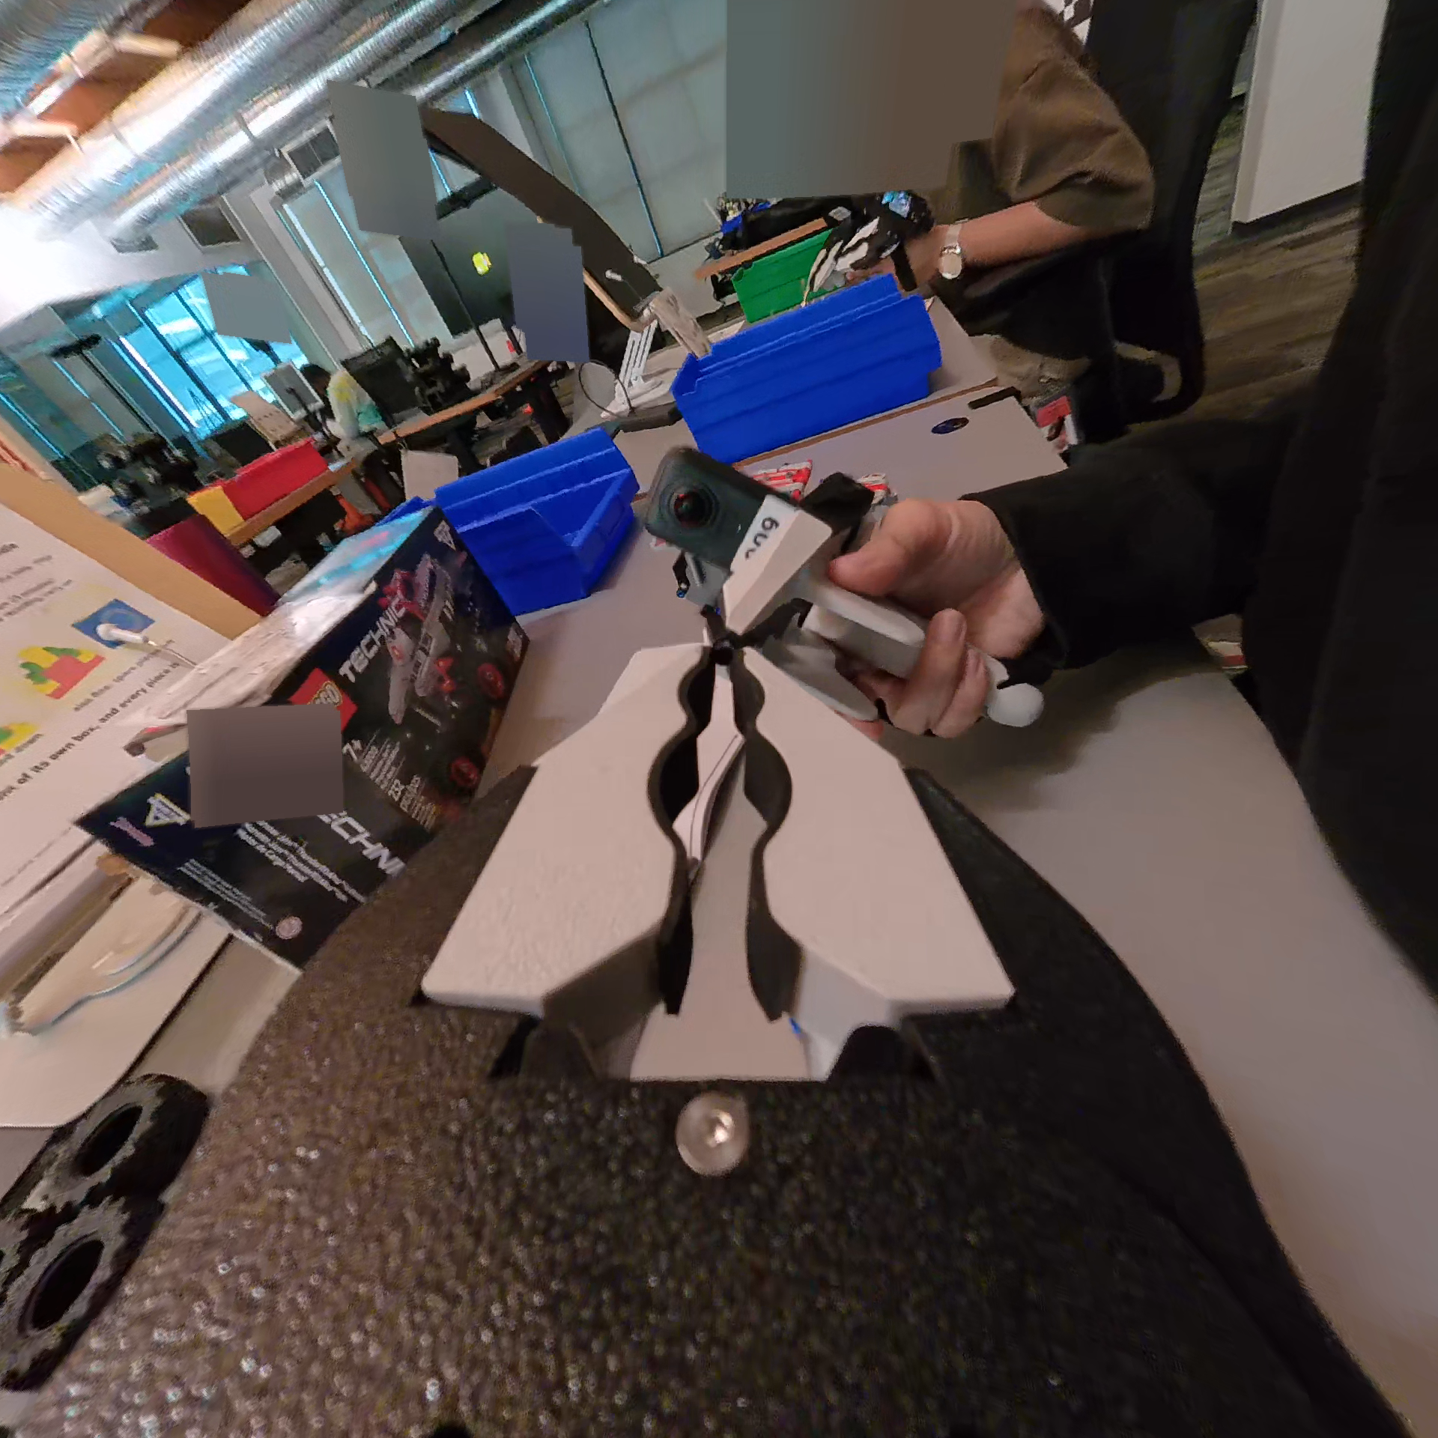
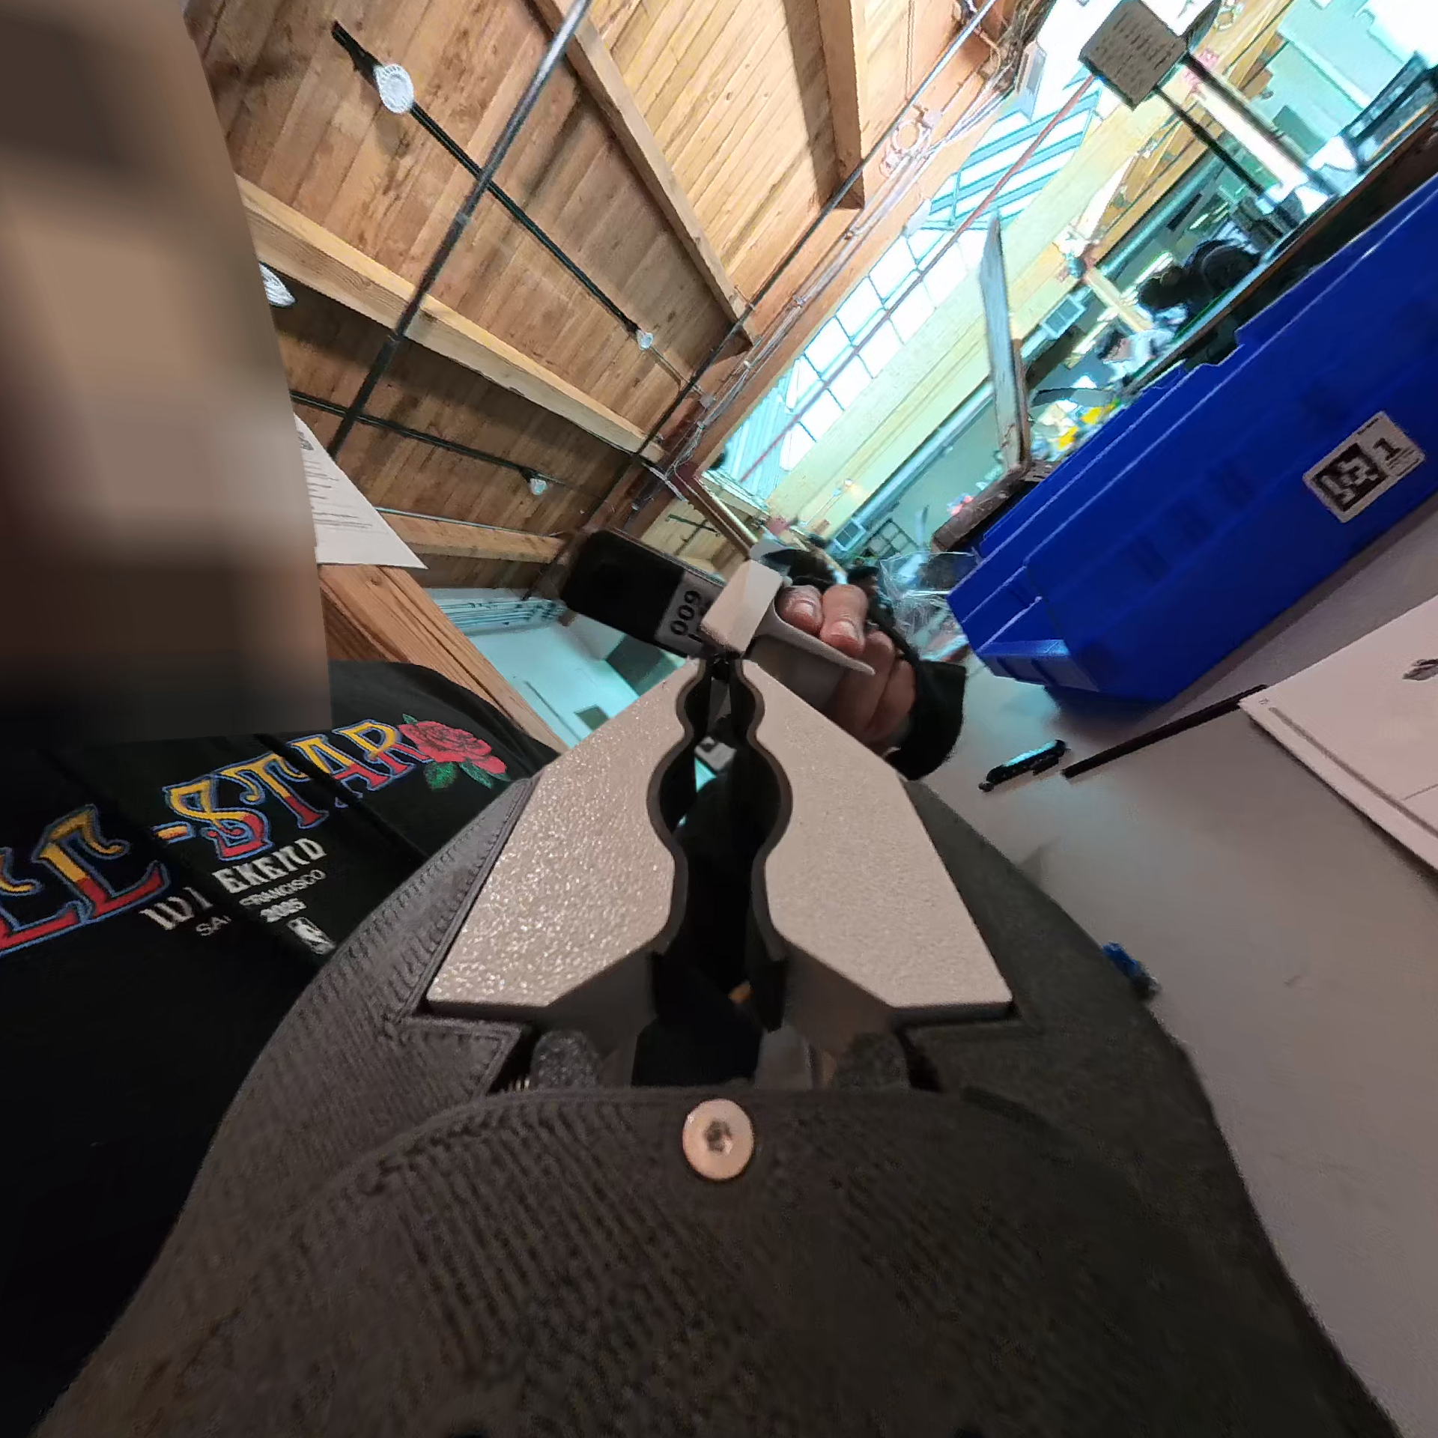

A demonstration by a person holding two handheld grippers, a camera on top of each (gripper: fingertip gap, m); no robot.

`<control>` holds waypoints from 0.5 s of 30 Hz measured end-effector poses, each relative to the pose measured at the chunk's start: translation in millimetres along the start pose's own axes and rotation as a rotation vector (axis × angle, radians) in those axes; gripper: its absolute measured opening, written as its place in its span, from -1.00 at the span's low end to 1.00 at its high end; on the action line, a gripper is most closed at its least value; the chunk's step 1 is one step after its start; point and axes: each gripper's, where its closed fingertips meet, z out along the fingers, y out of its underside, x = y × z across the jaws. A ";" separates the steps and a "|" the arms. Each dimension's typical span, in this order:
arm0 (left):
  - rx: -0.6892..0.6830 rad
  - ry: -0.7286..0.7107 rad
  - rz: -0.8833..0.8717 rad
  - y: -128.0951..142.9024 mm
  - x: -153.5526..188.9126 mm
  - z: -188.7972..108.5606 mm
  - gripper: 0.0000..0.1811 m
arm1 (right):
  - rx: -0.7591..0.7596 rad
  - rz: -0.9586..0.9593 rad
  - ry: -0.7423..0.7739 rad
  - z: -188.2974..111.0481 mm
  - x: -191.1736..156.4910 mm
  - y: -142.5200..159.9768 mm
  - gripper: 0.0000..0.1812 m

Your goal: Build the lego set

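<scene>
Assembly looks barely begun: both grey two-finger grippers, left gripper point(image 1: 720, 654) and right gripper point(image 2: 720, 661), meet tip-to-tip in mid-air, jaws nearly closed on a small black piece point(image 1: 722, 650); the dark printed set box point(image 1: 373, 700) sits nearby on the grey table point(image 1: 1128, 817).

left gripper point(image 1: 722, 657) tips closed, right gripper point(image 2: 720, 669) likewise

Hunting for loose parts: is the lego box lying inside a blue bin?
No, the lego box lies on the table, beside the blue bin.
</scene>
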 end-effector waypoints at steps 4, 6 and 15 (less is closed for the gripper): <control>-0.099 0.021 -0.023 10.1 0.1 0.2 -0.99 | -0.116 -0.248 0.165 -4.0 9.7 4.5 -0.96; -0.166 0.027 -0.027 16.3 -0.2 -0.8 -0.99 | -0.209 -0.456 0.284 -7.8 16.6 7.2 -0.93; -0.315 0.041 -0.122 34.6 0.8 -1.0 -0.99 | -0.629 -1.276 0.635 -11.1 44.0 22.7 -0.87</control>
